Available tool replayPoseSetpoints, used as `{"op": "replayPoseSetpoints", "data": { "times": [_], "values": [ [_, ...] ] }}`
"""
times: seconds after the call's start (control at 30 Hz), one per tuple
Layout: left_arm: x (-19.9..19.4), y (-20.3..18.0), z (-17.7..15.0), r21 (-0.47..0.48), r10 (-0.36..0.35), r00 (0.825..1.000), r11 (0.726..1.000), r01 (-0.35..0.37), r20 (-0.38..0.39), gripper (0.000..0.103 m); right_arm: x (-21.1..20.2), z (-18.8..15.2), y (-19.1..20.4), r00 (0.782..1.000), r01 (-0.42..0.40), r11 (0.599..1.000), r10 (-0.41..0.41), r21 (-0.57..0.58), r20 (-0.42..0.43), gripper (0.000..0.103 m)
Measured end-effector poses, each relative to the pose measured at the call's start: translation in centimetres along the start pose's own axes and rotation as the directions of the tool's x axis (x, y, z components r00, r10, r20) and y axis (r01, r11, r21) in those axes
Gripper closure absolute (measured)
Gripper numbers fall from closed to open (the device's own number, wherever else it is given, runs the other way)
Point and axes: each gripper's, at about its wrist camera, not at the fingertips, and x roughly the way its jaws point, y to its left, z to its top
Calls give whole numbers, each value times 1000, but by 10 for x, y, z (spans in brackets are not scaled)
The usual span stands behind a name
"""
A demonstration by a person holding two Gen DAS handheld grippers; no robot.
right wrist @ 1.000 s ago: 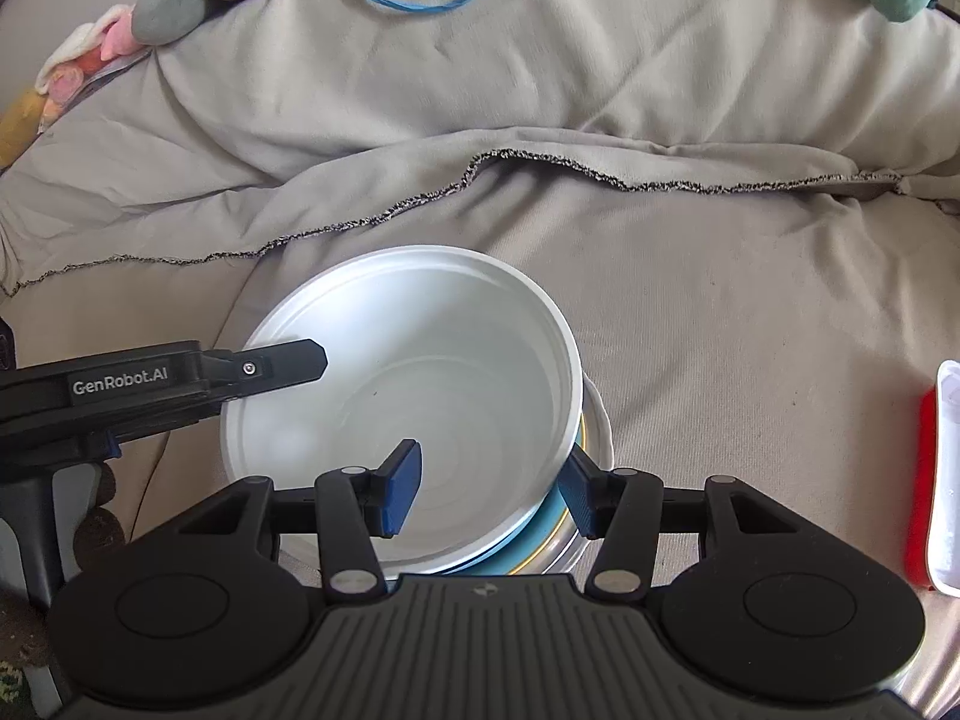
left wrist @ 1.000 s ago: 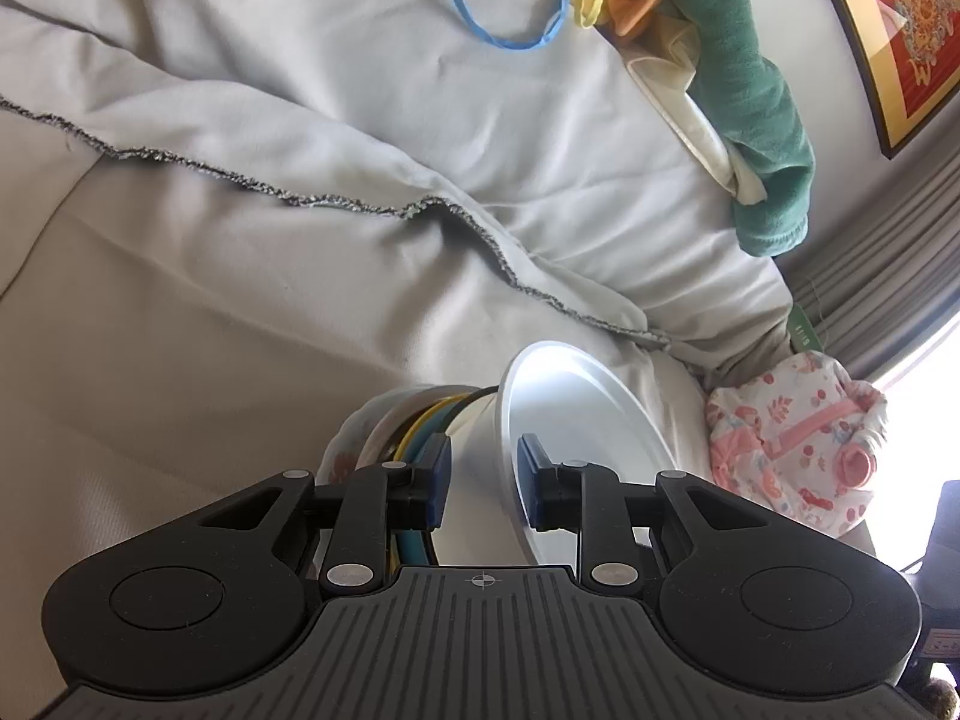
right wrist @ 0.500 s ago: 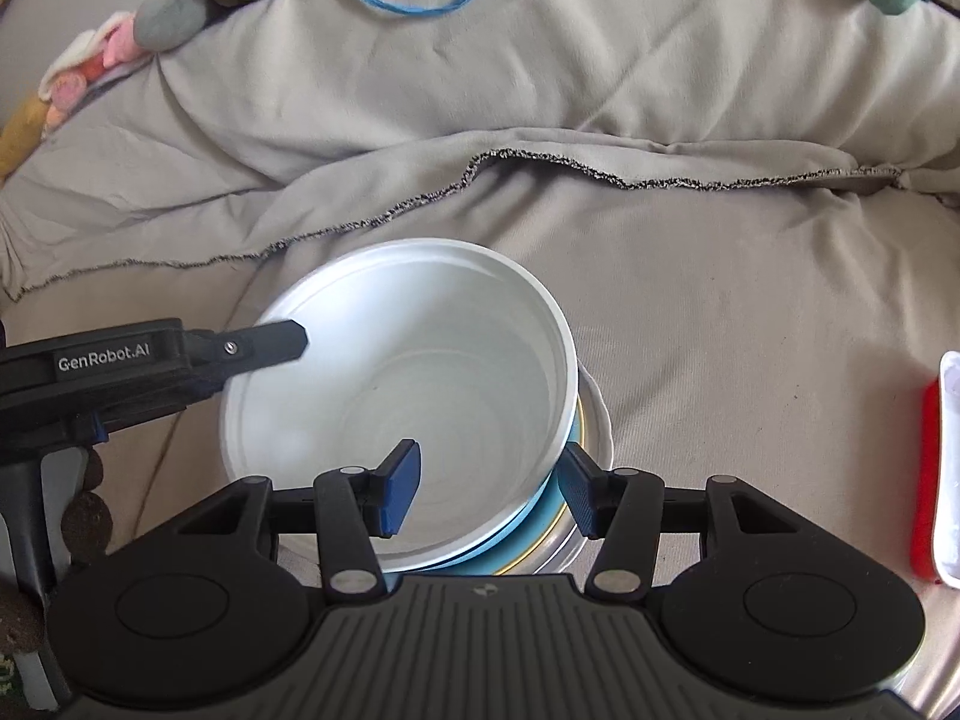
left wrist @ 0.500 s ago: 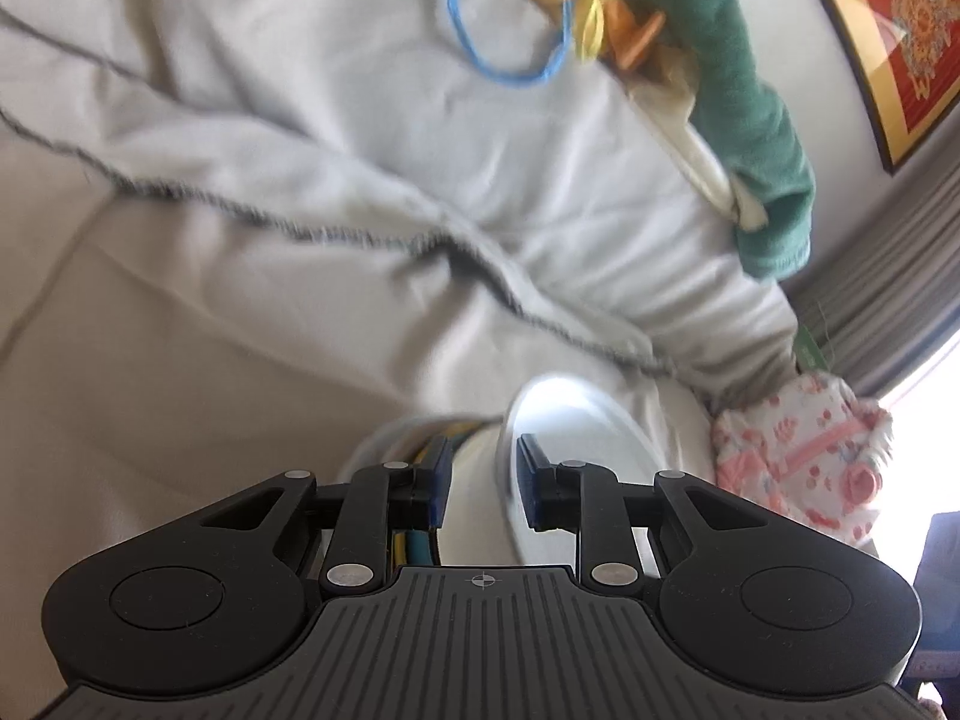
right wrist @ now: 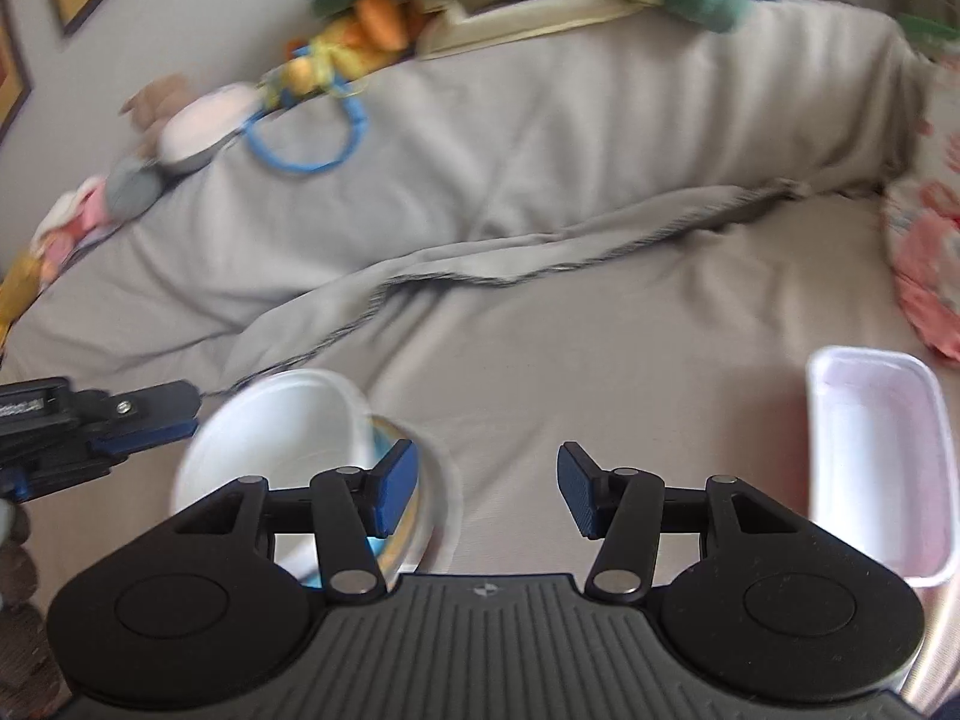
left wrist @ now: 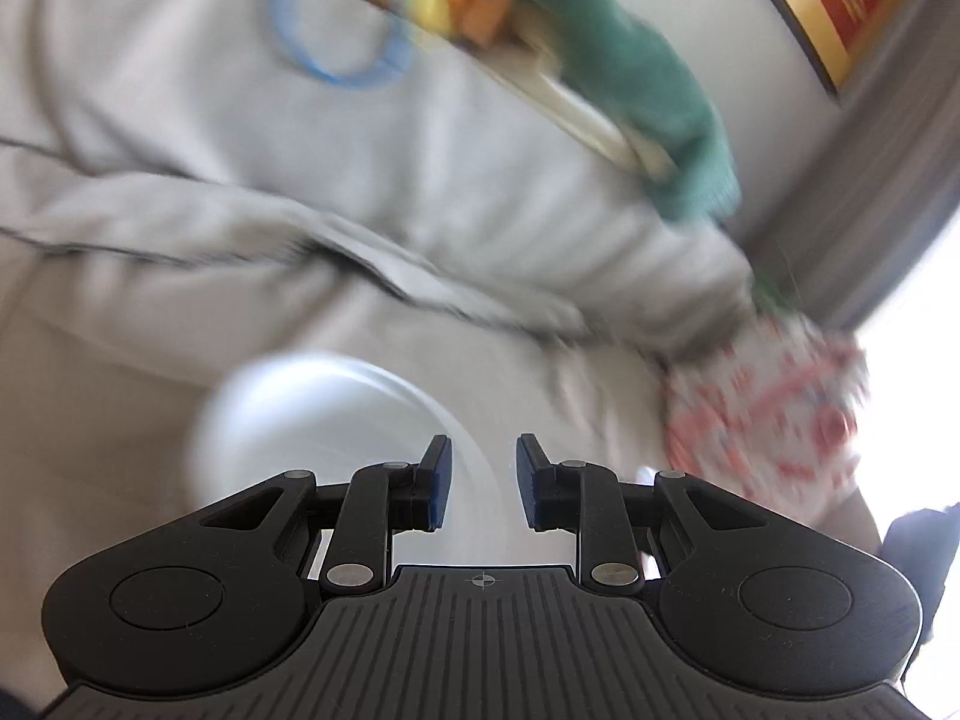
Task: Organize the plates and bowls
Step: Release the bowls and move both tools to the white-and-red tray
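Counts, approx. where blur allows: 1 white bowl (right wrist: 276,420) on top of a stack; under it at least 2 plates, 1 w/ blue-yellow rim (right wrist: 387,438) and 1 white plate (right wrist: 447,498) lowest, exact no. can't tell. 1 white rectangular container (right wrist: 876,468). 2 grippers: left gripper (left wrist: 478,483) and right gripper (right wrist: 486,495), 2 fingers each. 1 blue ring (right wrist: 312,138). 1 green cloth (left wrist: 654,96). 1 pink patterned cloth (left wrist: 768,414). 1 grey blanket (right wrist: 600,330). 1 framed picture (left wrist: 840,0). Soft toys: several, no. unclear.
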Motion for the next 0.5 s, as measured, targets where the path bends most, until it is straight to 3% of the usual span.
{"op": "replayPoseSetpoints", "data": {
  "times": [0.17, 0.3, 0.4, 0.5],
  "values": [
    [89, -69, -24, 70, -50, 978, 995, 65, -201, 76, -18, -3, -92, 983, 160, 978, -170, 132, 71, 51],
    [169, -116, -48, 76, -71, 941, 992, 101, -331, 76, -29, -7, -174, 931, 320, 895, -359, 312, 72, 51],
    [216, -136, -70, 84, -70, 911, 990, 113, -406, 76, -25, -21, -219, 926, 333, 849, -378, 409, 30, 51],
    [240, -142, -90, 79, -44, 897, 993, 88, -439, 76, -11, -40, -245, 932, 333, 818, -361, 469, -31, 51]
  ]
}}
